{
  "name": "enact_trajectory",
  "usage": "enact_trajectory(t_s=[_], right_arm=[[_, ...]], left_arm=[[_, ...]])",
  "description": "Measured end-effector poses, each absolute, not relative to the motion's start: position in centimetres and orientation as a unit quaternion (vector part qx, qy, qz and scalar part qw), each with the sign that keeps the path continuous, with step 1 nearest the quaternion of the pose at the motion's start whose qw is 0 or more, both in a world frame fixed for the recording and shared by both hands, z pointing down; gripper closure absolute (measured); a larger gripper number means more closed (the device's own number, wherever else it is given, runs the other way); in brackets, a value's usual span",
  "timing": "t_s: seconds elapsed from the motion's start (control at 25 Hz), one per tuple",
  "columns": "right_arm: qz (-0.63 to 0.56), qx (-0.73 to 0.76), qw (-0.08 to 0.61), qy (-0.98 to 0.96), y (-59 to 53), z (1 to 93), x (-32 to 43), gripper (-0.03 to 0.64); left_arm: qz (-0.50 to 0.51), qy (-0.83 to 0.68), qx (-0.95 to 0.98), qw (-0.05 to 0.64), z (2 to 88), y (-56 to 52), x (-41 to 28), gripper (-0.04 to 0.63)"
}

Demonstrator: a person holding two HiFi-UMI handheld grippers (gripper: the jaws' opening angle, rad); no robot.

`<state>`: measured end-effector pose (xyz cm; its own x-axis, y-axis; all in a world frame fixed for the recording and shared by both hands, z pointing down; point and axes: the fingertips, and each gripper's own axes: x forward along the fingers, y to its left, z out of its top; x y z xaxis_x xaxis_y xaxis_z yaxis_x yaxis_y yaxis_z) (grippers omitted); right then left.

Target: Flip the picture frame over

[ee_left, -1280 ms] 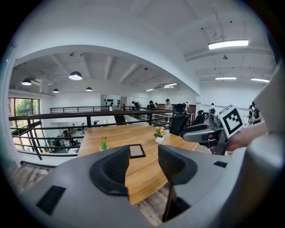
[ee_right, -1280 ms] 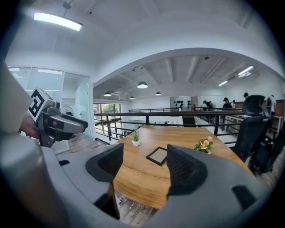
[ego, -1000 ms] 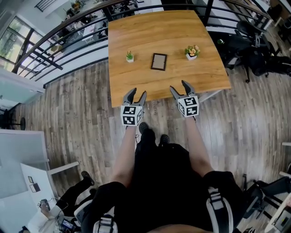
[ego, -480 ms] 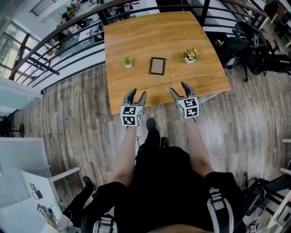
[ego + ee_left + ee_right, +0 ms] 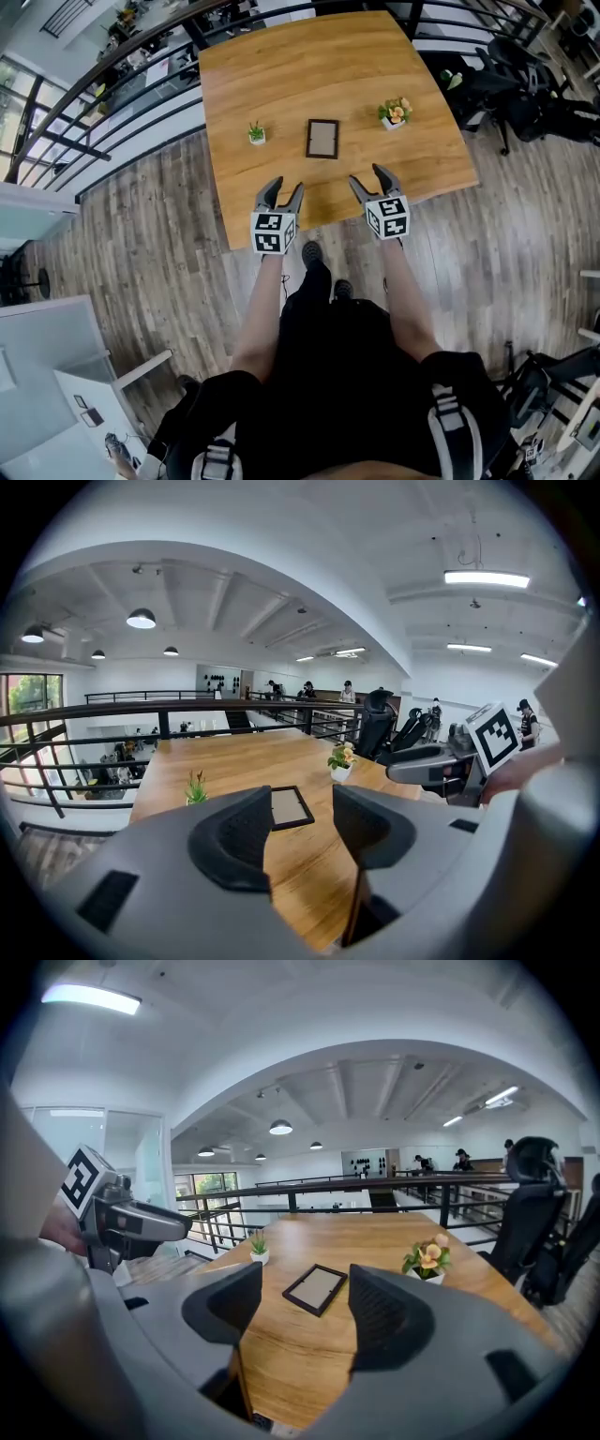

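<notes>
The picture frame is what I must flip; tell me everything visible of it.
The picture frame is a small rectangle, a thin dark border round a plain tan panel; front or back, I cannot tell. It lies flat near the middle of the wooden table, between a green plant and a flowering plant, apart from both. Only the table touches it; the left tool and right tool, both open and empty, are short of it at the near edge.
</notes>
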<state>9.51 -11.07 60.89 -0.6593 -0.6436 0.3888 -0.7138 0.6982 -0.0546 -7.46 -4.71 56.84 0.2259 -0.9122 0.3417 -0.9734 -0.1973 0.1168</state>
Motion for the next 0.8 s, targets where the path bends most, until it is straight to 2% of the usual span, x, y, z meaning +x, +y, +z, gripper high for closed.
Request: enact_trajectory(t_s=[0.8], right_arm=[[0.125,0.424,0.190,-0.877,-19.8,62.8,5.3,0.334]], left_arm=[[0.109,-0.562,0.797,0.191,60.1,-16.2,-12.6,0.377]])
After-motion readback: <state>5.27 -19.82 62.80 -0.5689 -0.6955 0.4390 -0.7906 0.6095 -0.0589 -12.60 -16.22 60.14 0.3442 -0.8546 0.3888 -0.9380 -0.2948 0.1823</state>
